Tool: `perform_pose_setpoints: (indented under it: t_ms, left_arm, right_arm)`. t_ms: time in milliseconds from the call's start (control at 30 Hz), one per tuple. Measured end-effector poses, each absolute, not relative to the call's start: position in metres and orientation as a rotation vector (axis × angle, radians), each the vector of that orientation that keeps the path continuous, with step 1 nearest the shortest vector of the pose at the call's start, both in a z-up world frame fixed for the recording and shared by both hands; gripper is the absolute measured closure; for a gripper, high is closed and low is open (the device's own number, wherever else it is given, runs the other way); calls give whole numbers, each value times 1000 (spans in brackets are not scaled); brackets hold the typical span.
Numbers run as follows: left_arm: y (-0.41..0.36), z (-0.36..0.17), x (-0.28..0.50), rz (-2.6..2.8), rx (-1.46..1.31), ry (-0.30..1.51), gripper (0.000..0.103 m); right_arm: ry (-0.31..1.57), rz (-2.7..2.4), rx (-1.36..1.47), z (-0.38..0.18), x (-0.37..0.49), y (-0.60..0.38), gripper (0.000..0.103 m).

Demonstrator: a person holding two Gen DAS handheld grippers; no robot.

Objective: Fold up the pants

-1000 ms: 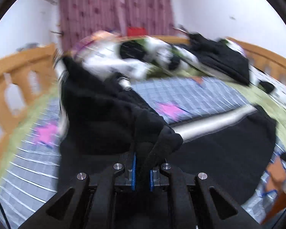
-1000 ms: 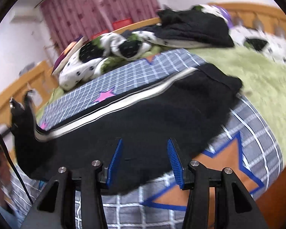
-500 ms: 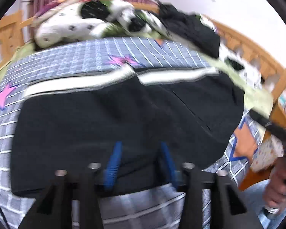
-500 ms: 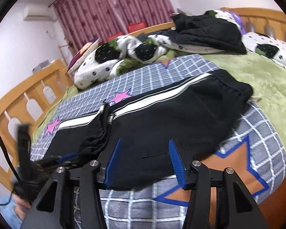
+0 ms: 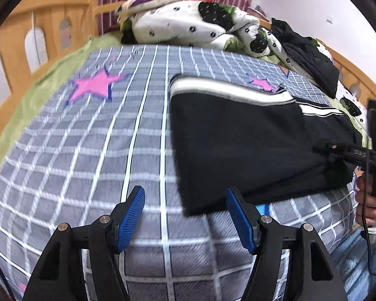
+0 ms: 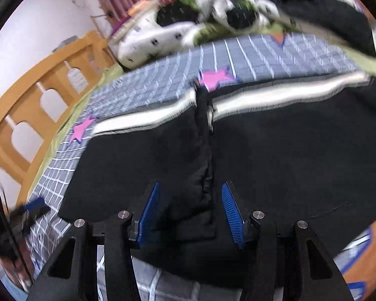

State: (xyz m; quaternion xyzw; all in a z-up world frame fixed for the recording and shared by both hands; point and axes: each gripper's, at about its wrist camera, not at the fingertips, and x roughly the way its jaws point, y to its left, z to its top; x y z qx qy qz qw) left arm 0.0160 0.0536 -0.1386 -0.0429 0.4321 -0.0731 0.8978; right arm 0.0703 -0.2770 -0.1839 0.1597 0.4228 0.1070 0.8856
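Note:
The black pants (image 5: 250, 138) with a white side stripe (image 5: 228, 92) lie folded flat on the checked sheet (image 5: 100, 138). My left gripper (image 5: 185, 198) hovers at their near left corner. Its jaws are opening; that corner lies loose between the blue pads, nearer the right one. My right gripper (image 6: 190, 190) stands open low over the pants (image 6: 288, 150). The edge of the folded-over layer (image 6: 205, 155) runs between its fingers, untouched. The left gripper (image 6: 30, 210) shows blurred at the left edge of the right wrist view. A person's hand (image 5: 368, 200) holds the right gripper's handle.
A white spotted quilt (image 5: 188, 22) and dark clothes (image 5: 305, 55) are piled at the head of the bed. A wooden bed rail (image 5: 20, 50) runs along the left side, with a green blanket (image 5: 37, 92) under the sheet. Bare sheet lies left of the pants.
My left gripper let go of the black cloth it held, opened, and slid left to the pants' near corner. My right gripper shifted left and lower, over the folded layer's edge.

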Motion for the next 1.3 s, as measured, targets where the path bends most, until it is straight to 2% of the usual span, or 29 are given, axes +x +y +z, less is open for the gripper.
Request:
perform_pose_setpoints:
  t_ms: [67, 100, 167, 500, 800, 933, 1000, 1067, 1133, 1200, 1300]
  left_arm:
    - [54, -151, 18, -155, -103, 922, 38]
    - [55, -153, 18, -149, -98, 925, 38]
    - [52, -160, 20, -136, -75, 919, 38]
    - [19, -169, 27, -145, 15, 911, 38]
    - [26, -170, 24, -81, 17, 897, 36]
    - [13, -173, 29, -2, 71, 874, 36]
    - [9, -172, 32, 18, 50, 863, 41]
    - [11, -172, 34, -8, -15, 873, 57]
    - [15, -172, 34, -28, -64, 878, 61]
    - [17, -173, 31, -35, -74, 876, 64]
    - [19, -175, 27, -41, -89, 870, 66]
  right_arm:
    - [931, 217, 340, -202, 77, -272, 56]
    - [944, 213, 329, -208, 77, -268, 61]
    - [915, 208, 288, -207, 72, -264, 66]
    - [909, 209, 306, -211, 71, -264, 63]
    - [897, 194, 280, -210, 68, -262, 63]
    - [893, 195, 286, -211, 68, -261, 59]
    - [882, 192, 279, -213, 67, -258, 56]
    - [866, 179, 235, -214, 66, -253, 56]
    - [853, 170, 208, -213, 64, -250, 61]
    - [846, 158, 206, -212, 61, -251, 70]
    - [852, 163, 247, -211, 62, -257, 74]
